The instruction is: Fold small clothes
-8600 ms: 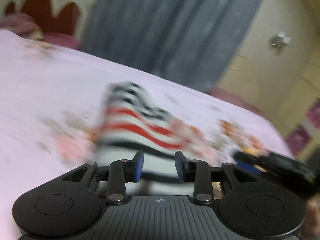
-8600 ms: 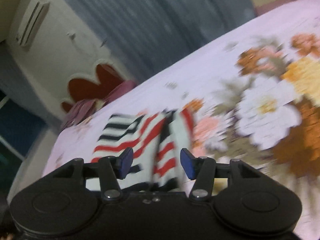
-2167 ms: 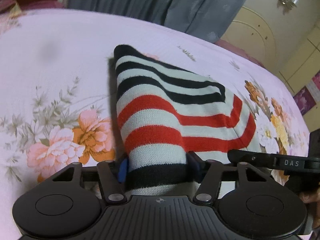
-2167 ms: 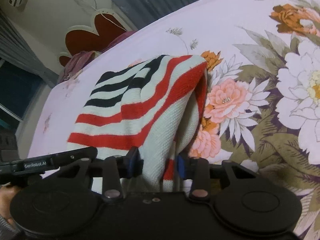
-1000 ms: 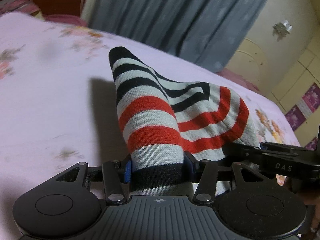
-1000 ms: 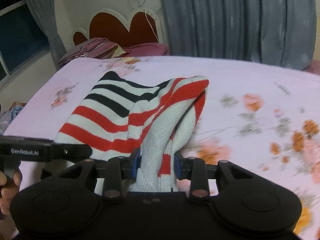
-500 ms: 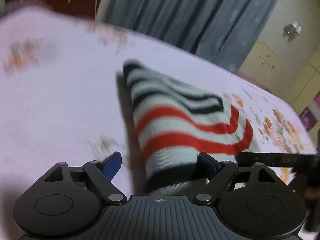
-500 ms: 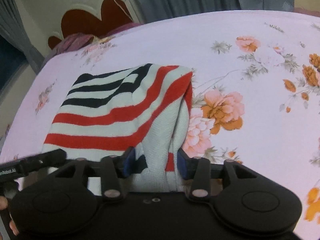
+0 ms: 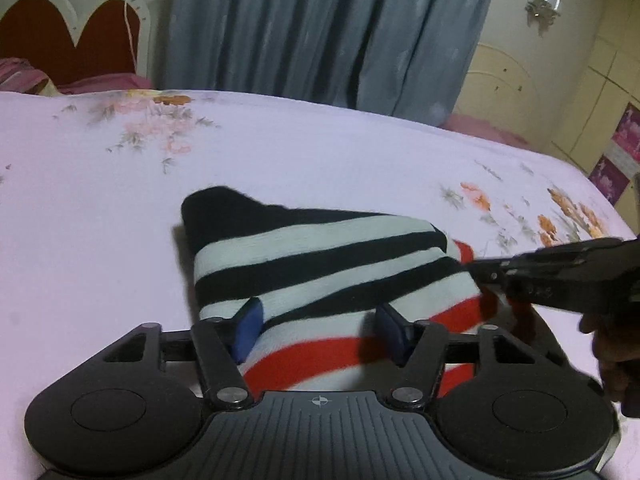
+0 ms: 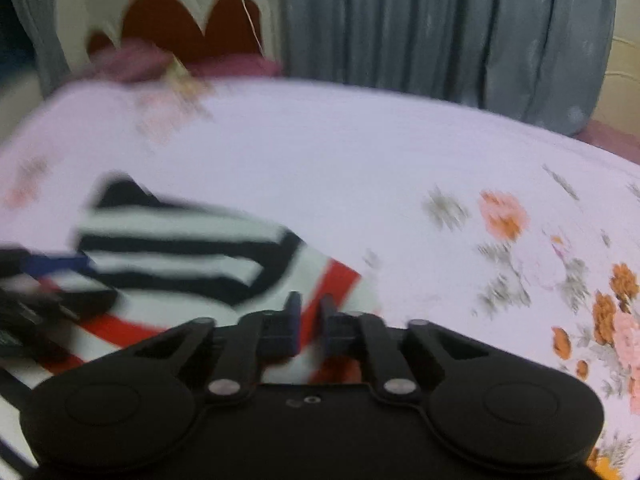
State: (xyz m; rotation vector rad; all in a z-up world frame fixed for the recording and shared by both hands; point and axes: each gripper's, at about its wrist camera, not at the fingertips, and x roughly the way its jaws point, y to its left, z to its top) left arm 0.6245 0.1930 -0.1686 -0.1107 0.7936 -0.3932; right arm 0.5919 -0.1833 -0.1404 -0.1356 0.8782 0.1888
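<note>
**Left tool wide over the garment, right tool pinched at its corner**

Left wrist view: the left tool (image 9: pixel 320 330) stands wide, its blue pads on either side of the striped garment (image 9: pixel 328 276) and gripping nothing. The garment lies folded on the bed (image 9: pixel 100 248), straight ahead of and partly under this tool, its long axis slanting from the far black tip on the left to the near red bands on the right. The right tool (image 9: pixel 480 270) reaches in from the right, low and nearly level, at the garment's right edge.

Right wrist view, blurred: the right tool (image 10: pixel 310 320) is drawn narrow, with red and white cloth between its fingers, so it seems to hold that corner. The garment (image 10: pixel 180 252) spreads ahead and leftward. The left tool (image 10: pixel 48 272) enters at the left edge. I judge the right hand nearer for any next fold.
</note>
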